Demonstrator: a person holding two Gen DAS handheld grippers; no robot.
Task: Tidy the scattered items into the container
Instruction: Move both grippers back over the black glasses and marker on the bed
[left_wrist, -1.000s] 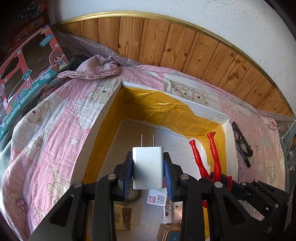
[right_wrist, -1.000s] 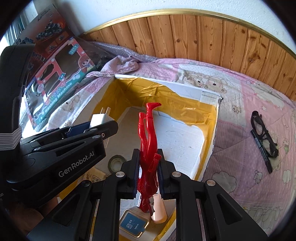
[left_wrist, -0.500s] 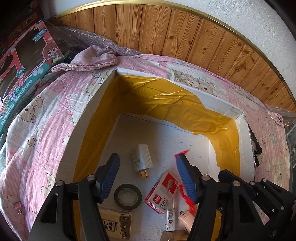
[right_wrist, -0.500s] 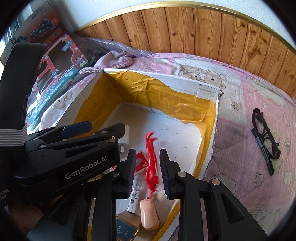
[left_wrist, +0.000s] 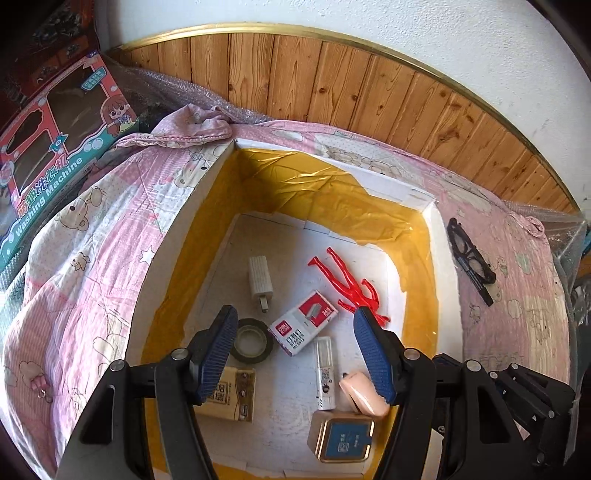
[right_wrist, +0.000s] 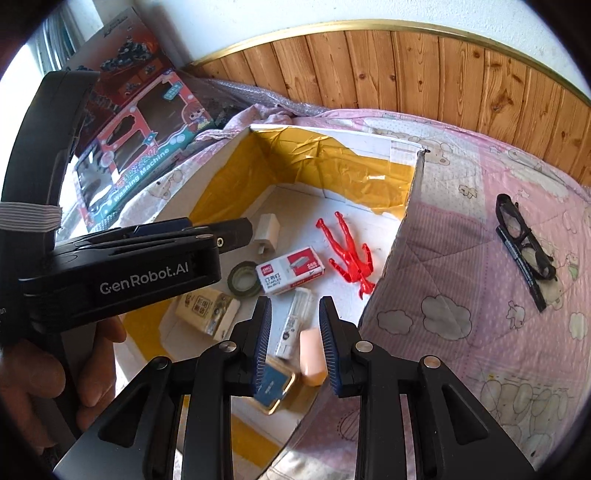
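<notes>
Two items remain outside the box (left_wrist: 199, 192): black glasses (right_wrist: 524, 236) and a dark pen (right_wrist: 521, 264), lying touching each other on the pink bed (right_wrist: 461, 295), well apart from the box's right wall and toward the bed's far right edge. Inside the box, on its white floor, lie a white charger (left_wrist: 260, 277), a red figure (left_wrist: 347, 282), a staples carton (left_wrist: 303, 326), a tape roll (left_wrist: 251, 339), a white tube (left_wrist: 325, 371), a yellow pack (left_wrist: 231, 395), a peach piece (left_wrist: 360, 397) and a blue-topped tin (left_wrist: 345, 441). Left tongs (left_wrist: 295, 349) hang over the box, jaws spread wide, holding nothing. Right tongs (right_wrist: 293, 345) sit above the box's near right corner, jaws parted more narrowly, also empty. Assessment: the glasses appear light but fragile, with thin arms and lenses liable to scratch or slip; the safest hold is probably across the frame's bridge or a thick rim section, not the lenses. The pen looks stiff, light and smooth, likely to roll; a grip across its middle should keep it level. Because the two touch, lifting one may drag the other. The right tongs are nearer both items. The quilted bed is soft, so pressing down may sink the item rather than seat the jaws.
</notes>
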